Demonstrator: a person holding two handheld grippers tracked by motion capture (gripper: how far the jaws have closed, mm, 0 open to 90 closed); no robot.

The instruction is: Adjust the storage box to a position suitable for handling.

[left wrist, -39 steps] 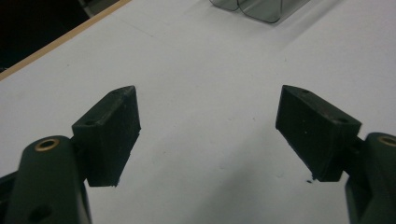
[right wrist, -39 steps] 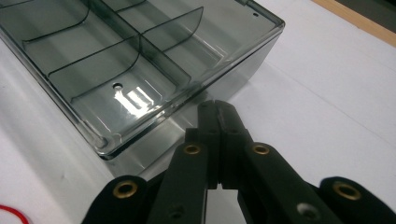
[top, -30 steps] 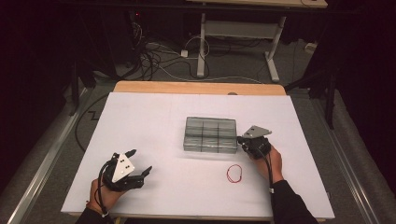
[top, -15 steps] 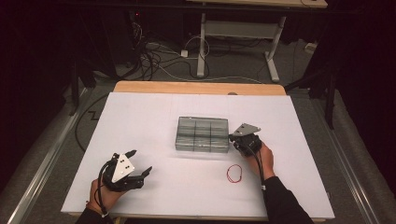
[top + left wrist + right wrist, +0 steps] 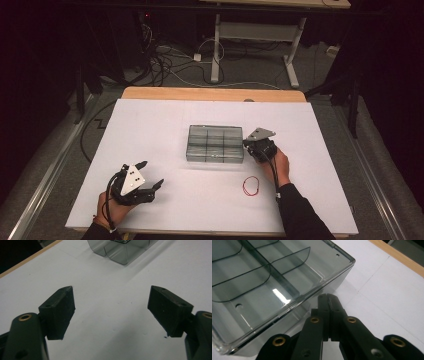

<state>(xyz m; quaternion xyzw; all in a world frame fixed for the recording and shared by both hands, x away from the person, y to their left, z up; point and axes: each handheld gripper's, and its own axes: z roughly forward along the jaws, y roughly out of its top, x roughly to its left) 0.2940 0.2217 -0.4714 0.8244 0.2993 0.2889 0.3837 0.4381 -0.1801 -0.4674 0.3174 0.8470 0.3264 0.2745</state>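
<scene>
The right claw (image 5: 328, 298), jaws pressed together on nothing, sits against the right end wall of the clear, smoky divided box (image 5: 215, 144) mid-tabletop (image 5: 150, 125). The box's long axis runs left-right, directly left of this claw. The left claw (image 5: 150, 175) rests wide open, well apart.

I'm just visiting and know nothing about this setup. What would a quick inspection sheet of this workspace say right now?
Surface: white table with a wooden far edge, clean.
Job's things: clear compartment box at mid-table, its compartments look empty.
Clutter: red rubber band lying loose near the right hand.
Grippers: left gripper jaws wide open over bare table; right gripper jaws shut together, tips at the box's side wall, nothing between them.
Cables: a black cable trails from the right gripper along the hand.
Surroundings: dark room, tangled floor cables, another table's legs behind.
</scene>
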